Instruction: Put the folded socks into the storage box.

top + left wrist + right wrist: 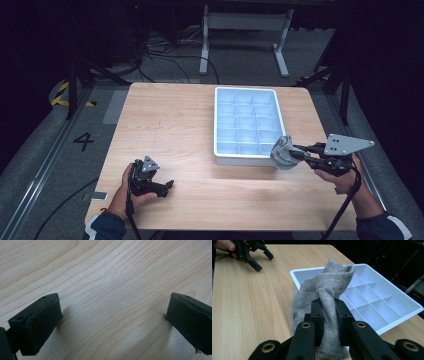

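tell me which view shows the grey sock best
The right gripper view: the sock sits close up, its knit and folds plain, pinched between the right gripper's jaws in front of the white tray. The high view shows the sock small, as a grey bundle at the tray's near right corner. The left gripper view looks at bare table.

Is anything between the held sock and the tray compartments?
Nothing visible. The right tongs are shut on the sock beside the tray's near corner; only its rim lies between, and the compartments look empty.
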`<state>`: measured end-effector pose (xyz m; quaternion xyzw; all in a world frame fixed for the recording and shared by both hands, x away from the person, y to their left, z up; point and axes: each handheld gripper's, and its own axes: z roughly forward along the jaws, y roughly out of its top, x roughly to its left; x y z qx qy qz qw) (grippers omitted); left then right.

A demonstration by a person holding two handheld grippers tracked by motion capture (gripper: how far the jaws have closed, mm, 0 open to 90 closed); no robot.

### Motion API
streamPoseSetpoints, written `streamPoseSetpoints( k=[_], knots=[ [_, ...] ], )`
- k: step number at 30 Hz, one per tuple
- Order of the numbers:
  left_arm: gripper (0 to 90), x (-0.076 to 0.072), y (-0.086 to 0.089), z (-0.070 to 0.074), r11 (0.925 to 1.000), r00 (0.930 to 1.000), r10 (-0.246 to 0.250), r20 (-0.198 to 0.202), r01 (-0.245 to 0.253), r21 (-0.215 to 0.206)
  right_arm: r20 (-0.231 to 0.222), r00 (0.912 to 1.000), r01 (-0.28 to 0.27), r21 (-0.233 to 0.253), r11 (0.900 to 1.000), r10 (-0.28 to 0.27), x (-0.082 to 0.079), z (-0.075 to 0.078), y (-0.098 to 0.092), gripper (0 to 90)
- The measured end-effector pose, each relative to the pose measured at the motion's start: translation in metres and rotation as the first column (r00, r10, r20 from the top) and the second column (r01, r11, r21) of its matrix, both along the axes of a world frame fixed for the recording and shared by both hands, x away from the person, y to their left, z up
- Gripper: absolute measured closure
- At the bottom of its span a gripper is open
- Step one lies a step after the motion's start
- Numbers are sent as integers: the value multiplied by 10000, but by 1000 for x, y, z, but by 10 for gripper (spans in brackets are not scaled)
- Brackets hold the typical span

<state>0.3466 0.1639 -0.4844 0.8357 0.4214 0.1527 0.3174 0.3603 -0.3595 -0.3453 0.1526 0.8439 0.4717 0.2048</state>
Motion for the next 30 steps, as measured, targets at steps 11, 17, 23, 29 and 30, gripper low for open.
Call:
streamPoseSetpoints(
  k=[11, 17, 23, 29, 30],
  knots=[
    [4, 0, 0, 0, 10000, 10000, 0, 1, 0, 5, -21, 9989, 465, -153, 9988, -466, 22, 1, 0, 800],
    [4, 0, 0, 0, 10000, 10000, 0, -2, 0, -3, -17, 9973, 731, -165, 9972, -731, 35, 4, -1, 800],
    [4, 0, 0, 0, 10000, 10000, -3, -2, 3, -1, -58, 9949, 1006, -233, 9947, -1007, 54, 2, 3, 800],
    [4, 0, 0, 0, 10000, 10000, 0, 0, 0, 5, -218, 9926, 1183, -445, 9920, -1193, 70, -3, 7, 800],
    [4, 0, 0, 0, 10000, 10000, -3, -3, 3, -1, -261, 9918, 1236, -468, 9912, -1249, 72, -3, 8, 800]
  ],
)
